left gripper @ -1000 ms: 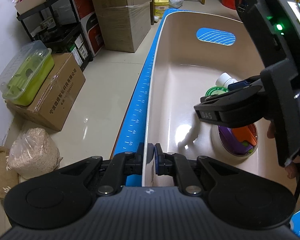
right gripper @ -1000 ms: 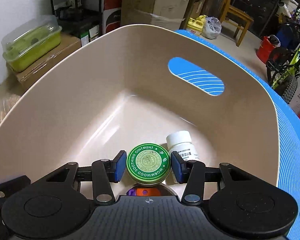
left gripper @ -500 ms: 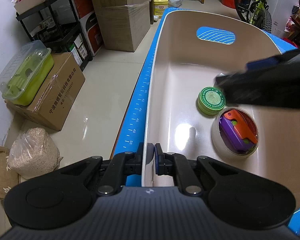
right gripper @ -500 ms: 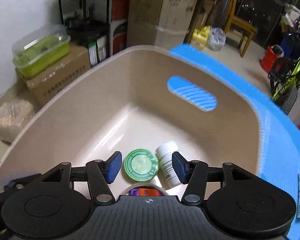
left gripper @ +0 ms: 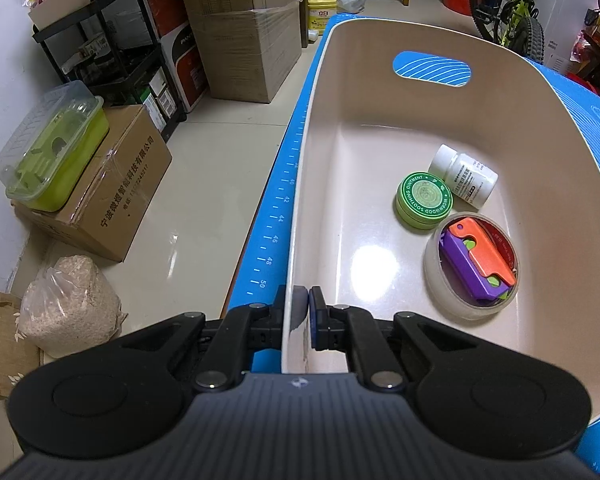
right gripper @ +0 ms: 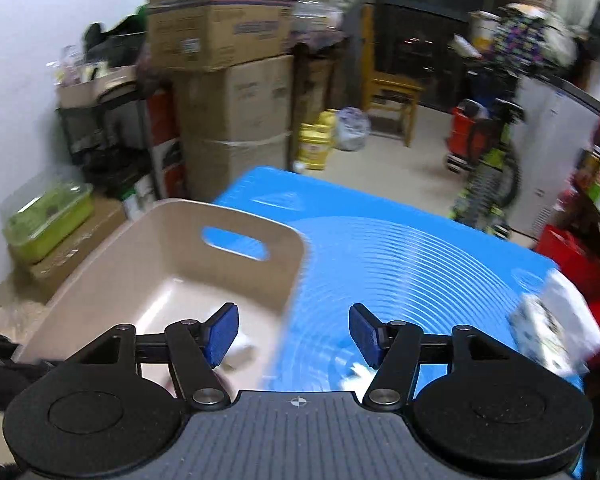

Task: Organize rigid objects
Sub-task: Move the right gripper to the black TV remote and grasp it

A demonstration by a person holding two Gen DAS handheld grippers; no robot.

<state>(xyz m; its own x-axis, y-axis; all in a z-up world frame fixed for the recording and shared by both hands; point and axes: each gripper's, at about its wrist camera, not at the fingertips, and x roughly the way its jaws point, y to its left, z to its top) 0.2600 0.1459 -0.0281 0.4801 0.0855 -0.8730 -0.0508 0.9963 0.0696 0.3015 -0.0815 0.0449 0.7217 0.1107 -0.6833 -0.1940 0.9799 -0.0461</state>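
A beige bin (left gripper: 324,128) stands on a blue mat (right gripper: 400,248). In the left wrist view it holds a green ointment tin (left gripper: 424,199), a white pill bottle (left gripper: 464,174) lying on its side, and a tape roll (left gripper: 434,272) with a purple and orange toy (left gripper: 478,258) inside. My left gripper (left gripper: 298,308) is shut on the bin's near rim. My right gripper (right gripper: 294,332) is open and empty, raised above the bin's right wall (right gripper: 292,276). A white box (right gripper: 556,320) lies blurred on the mat at the right.
Cardboard boxes (left gripper: 244,28), a black shelf (left gripper: 112,52), a green lidded container (left gripper: 52,148) and a bag of grain (left gripper: 68,308) stand on the floor to the left. A bicycle (left gripper: 512,4) and wooden chair (right gripper: 392,92) are beyond the table.
My right gripper let go of the green tin in the bin, opened wider, and rose up and away to the right. The left gripper kept its hold on the rim.
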